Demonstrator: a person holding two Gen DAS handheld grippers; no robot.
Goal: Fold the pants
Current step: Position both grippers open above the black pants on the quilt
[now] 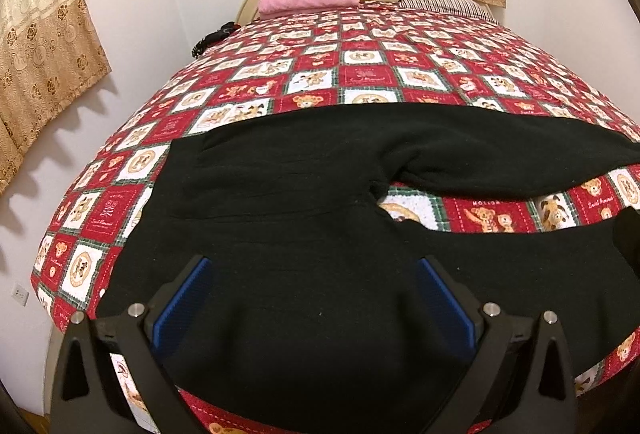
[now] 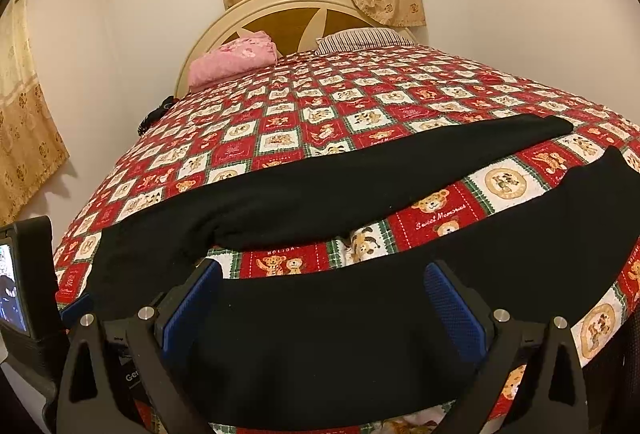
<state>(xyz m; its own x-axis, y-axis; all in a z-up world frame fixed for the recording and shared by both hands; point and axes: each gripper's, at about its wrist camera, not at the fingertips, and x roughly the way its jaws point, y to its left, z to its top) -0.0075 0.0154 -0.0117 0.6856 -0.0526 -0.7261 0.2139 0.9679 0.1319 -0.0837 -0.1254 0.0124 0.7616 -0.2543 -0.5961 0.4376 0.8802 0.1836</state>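
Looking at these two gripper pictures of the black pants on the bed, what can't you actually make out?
- Pants: near edge hidden by the left gripper; left wrist view.
- Near leg's cuff: cut off by the picture's edge; right wrist view.
- Dark object at the bedspread's far side: too small to identify.

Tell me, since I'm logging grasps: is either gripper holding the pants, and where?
Nothing is held. The left gripper and right gripper are both open over the black pants.
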